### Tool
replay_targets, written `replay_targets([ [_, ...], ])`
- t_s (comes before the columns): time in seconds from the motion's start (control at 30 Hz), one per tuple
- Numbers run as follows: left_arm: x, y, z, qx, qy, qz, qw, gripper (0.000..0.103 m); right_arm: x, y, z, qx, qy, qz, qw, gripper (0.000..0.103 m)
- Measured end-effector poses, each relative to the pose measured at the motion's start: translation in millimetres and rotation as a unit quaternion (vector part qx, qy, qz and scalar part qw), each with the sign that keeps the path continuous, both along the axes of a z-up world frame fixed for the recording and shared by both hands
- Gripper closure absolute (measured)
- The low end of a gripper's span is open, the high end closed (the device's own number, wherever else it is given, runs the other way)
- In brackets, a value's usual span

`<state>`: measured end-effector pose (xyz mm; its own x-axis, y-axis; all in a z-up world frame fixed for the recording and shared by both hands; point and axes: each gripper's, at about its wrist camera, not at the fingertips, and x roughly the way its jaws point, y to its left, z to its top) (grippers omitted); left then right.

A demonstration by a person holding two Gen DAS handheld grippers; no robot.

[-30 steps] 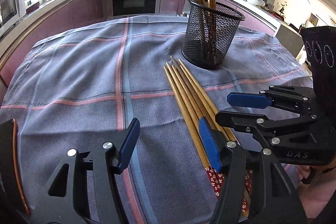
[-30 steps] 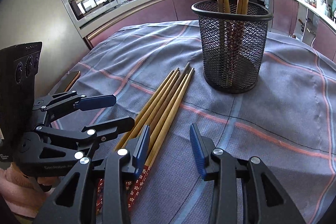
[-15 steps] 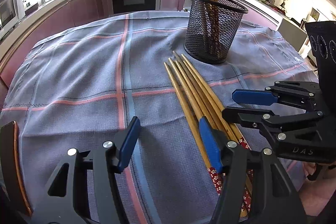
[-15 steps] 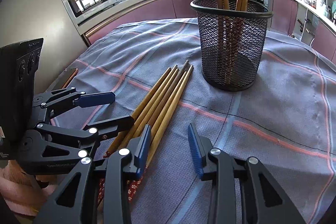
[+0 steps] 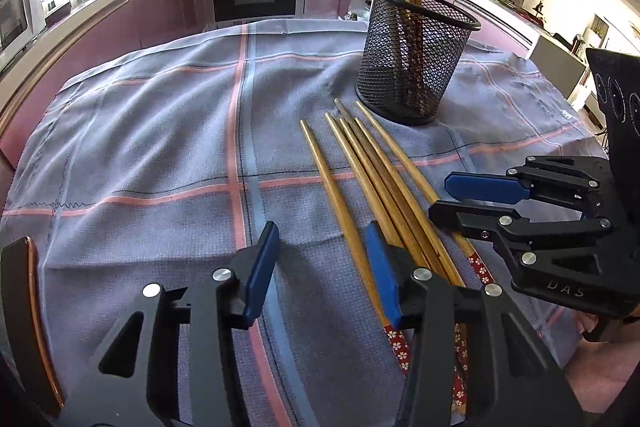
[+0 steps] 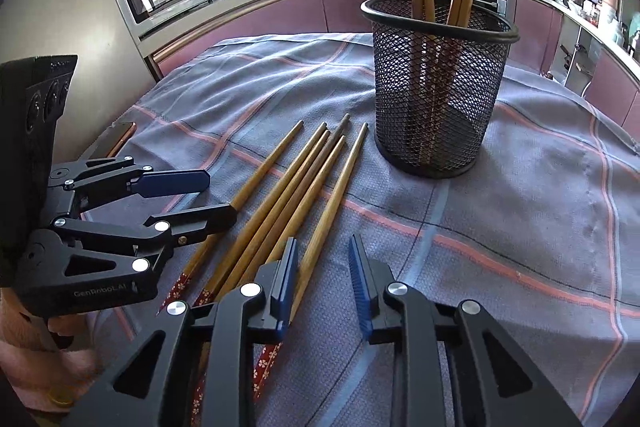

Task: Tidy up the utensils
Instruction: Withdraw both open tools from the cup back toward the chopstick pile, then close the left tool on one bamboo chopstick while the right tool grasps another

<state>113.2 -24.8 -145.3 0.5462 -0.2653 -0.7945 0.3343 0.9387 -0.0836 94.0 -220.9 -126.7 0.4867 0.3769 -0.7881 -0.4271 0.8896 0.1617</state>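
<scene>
Several wooden chopsticks (image 5: 372, 171) (image 6: 304, 187) with red flowered ends lie side by side on the checked cloth, tips toward a black mesh cup (image 5: 412, 67) (image 6: 436, 99) that holds more chopsticks upright. My left gripper (image 5: 320, 267) (image 6: 216, 195) hovers low over the bundle's left side. Its jaws are closing, and the outermost chopstick lies between them, close to the right pad and untouched. My right gripper (image 6: 322, 279) (image 5: 456, 199) is at the bundle's other side. Its jaws are closing too, with the outermost chopstick beside the left pad and not pinched.
The grey-blue cloth (image 5: 160, 147) with pink and blue stripes covers the table. A dark flat object with a copper edge (image 5: 24, 327) (image 6: 120, 135) lies at the table's left edge. Kitchen counters, an oven and a microwave stand beyond.
Both grippers' jaws have narrowed. The chopstick on the left gripper's side now lies a little apart from the rest of the bundle.
</scene>
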Motion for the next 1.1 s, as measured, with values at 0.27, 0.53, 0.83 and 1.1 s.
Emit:
replay_targets([
  [0.27,10,-7,-1,0.007,0.001,0.005,1.0,0.065,10,13,-1,-0.021,-0.011,-0.005,1.0,0.079],
  [0.53,17,-5,-1,-0.002,0.003,0.026,0.9997,0.081,17,16,-2,-0.023,-0.015,-0.014,1.0,0.092],
  [0.83,20,1,-2,-0.029,0.014,0.047,0.9984,0.091,18,9,-2,-0.003,-0.006,-0.023,1.0,0.097],
  [1.1,20,3,-2,-0.033,0.018,0.049,0.9981,0.094,17,3,-1,0.002,-0.007,-0.025,1.0,0.098],
])
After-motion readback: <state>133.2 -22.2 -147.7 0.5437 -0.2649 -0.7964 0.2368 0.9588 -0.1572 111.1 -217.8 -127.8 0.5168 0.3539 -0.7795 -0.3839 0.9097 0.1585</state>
